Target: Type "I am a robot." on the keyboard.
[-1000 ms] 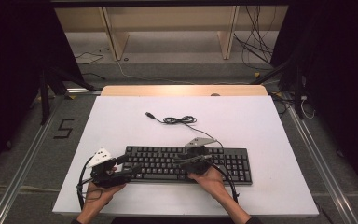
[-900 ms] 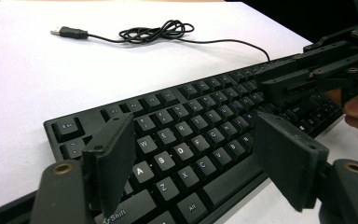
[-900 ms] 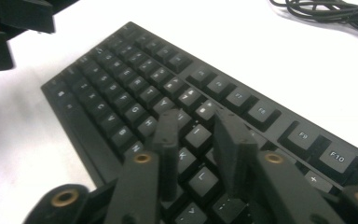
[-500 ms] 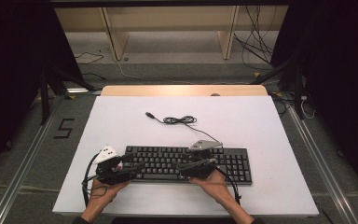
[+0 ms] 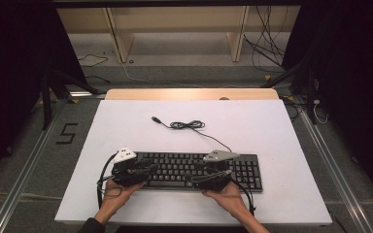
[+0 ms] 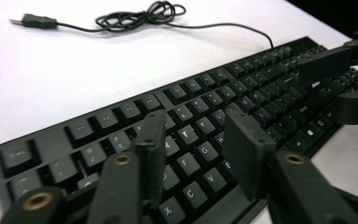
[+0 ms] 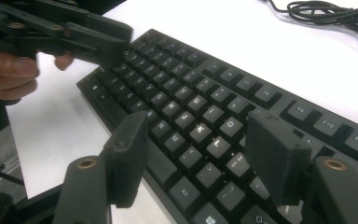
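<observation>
Black keyboard (image 5: pixel 194 170) beneath both pairs of fingers — left (image 6: pixel 196 149) just narrowing, right (image 7: pixel 205 158) just widening — nothing gripped.

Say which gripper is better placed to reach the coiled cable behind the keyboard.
Right, probably. The right gripper hovers over the keyboard middle, nearer where the cable leaves it; its jaws stand open, empty. The left gripper sits over the left end, farther off.

A recording lab, not a home or an office.
A white table (image 5: pixel 272 126) stands between black curtains (image 5: pixel 14 73), with metal floor rails (image 5: pixel 22 174), a taped number 5 (image 5: pixel 67 133) on the floor, and loose cables (image 5: pixel 267 53) beside a bare wooden shelf (image 5: pixel 175 29).
</observation>
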